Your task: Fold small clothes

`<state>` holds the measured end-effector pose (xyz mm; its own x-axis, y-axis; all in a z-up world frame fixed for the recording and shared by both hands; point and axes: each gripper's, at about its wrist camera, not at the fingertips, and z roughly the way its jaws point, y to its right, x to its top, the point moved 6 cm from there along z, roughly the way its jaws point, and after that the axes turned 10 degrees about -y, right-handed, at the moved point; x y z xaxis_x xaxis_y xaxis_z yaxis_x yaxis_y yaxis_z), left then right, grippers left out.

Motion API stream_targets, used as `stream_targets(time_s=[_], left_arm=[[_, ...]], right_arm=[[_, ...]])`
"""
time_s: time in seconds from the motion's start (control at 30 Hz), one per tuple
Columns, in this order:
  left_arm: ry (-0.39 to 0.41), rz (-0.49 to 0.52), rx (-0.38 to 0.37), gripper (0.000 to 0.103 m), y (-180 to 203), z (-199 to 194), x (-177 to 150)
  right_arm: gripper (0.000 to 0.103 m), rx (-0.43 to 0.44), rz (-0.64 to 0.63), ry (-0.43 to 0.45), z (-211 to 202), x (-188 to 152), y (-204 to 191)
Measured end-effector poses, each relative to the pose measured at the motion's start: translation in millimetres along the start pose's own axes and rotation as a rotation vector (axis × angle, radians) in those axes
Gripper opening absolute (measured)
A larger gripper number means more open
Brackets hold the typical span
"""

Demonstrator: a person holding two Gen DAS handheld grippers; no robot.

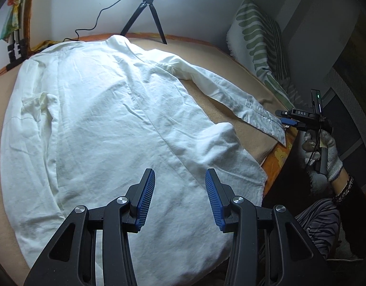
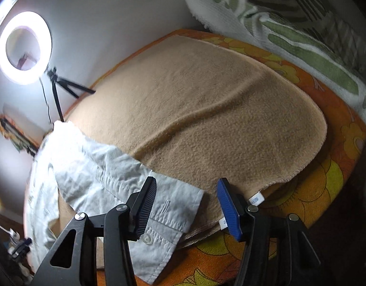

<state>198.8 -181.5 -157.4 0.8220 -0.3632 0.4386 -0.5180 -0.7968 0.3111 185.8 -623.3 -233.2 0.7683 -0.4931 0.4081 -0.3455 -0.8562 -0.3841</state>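
Your left gripper (image 1: 180,196) hovers with jaws spread wide over the hem of the white cotton shirt (image 1: 106,124), spread flat on the tan fleece blanket (image 2: 206,109). Your right gripper (image 2: 187,205), jaws also released, straddles the shirt's buttoned cuff (image 2: 168,217).

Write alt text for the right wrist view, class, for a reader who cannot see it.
The open right tongs hover over the buttoned cuff of a white shirt, gripping nothing. The sleeve lies on a tan blanket spread over an orange floral sheet. A lit ring light on a small tripod stands against the wall at left, and a green-patterned pillow lies at the top right.
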Motion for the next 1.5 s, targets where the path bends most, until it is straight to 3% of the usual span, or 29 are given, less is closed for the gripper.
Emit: stream_targets(time_s=[0.2, 0.27, 0.37, 0.63, 0.97, 1.17, 1.37, 1.43, 1.5], left_arm=[[0.004, 0.006, 0.005, 0.042, 0.2, -0.9, 0.6], [0.005, 0.006, 0.008, 0.042, -0.8, -1.6, -0.1], [0.006, 0.004, 0.009, 0.042, -2.5, -3.0, -1.0], [0.018, -0.038, 0.002, 0.042, -13.1, -6.6, -2.8], [0.043, -0.123, -0.043, 0.042, -23.9, -9.6, -7.3], [0.059, -0.186, -0.086, 0.042, -32.4, -10.8, -9.5], [0.069, -0.236, -0.147, 0.042, -33.8, -9.3, -12.3], [0.063, -0.241, -0.17, 0.042, -30.4, -6.8, -12.9], [0.051, -0.237, -0.188, 0.042, -24.9, -2.5, -13.5]], right_arm=[[0.025, -0.154, -0.169, 0.001, 7.8, -9.6, -25.3], [0.007, -0.159, -0.189, -0.002, 8.4, -12.3, -30.5], [0.002, -0.166, -0.195, -0.001, 7.7, -13.5, -32.6], [0.001, 0.019, -0.129, 0.063, -22.7, -10.8, -54.7], [0.001, 0.299, -0.343, 0.085, -61.6, -58.1, -168.4], [0.001, 0.415, -0.592, 0.004, -66.6, -116.8, -247.6], [0.002, 0.452, -0.76, -0.147, -43.6, -170.4, -283.5], [0.008, 0.47, -0.794, -0.21, -35.8, -181.7, -285.8], [0.022, 0.465, -0.825, -0.237, -34.2, -183.3, -287.1]])
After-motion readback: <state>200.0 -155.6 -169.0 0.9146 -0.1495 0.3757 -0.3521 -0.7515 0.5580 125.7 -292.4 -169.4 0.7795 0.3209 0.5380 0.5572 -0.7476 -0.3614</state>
